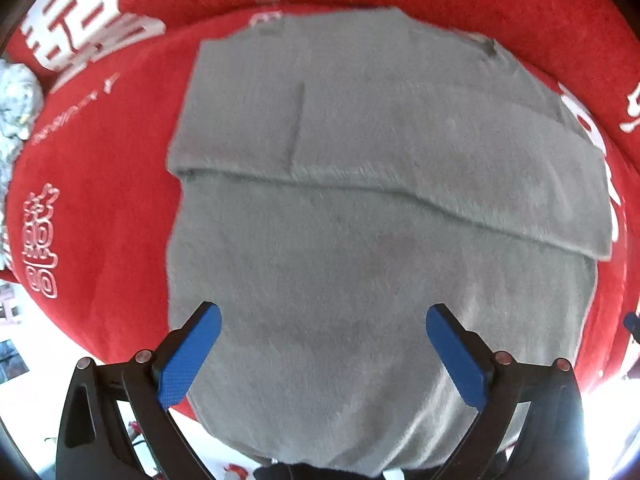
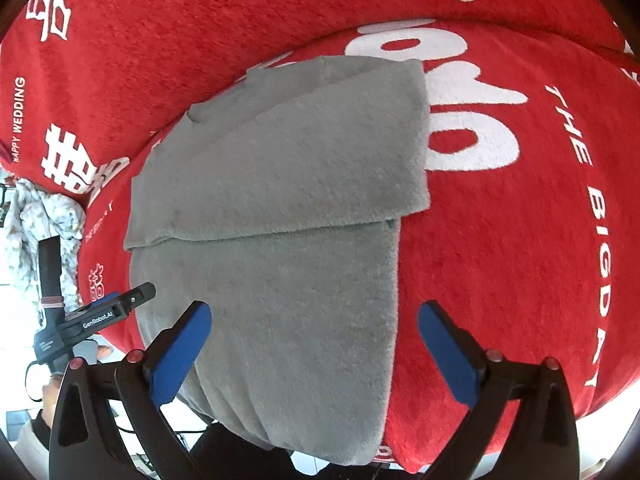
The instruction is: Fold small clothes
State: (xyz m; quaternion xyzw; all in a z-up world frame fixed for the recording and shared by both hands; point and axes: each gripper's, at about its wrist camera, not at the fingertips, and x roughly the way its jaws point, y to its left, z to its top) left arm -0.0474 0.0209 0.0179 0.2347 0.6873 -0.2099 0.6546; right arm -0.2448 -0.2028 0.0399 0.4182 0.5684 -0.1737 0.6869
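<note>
The fuzzy grey knitted garment, folded across its far half, lies on the red plush cushion with white lettering, its near hem draped over the cushion's front edge. The left gripper hovers above the hem with jaws spread wide and empty. The right gripper, equally wide, straddles the garment's right edge, with bare red cushion to that side.

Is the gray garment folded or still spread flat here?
Partly folded. The gray garment has an upper layer doubled over its lower part, its edge running across the middle; the lower part hangs over the red blanket.
</note>
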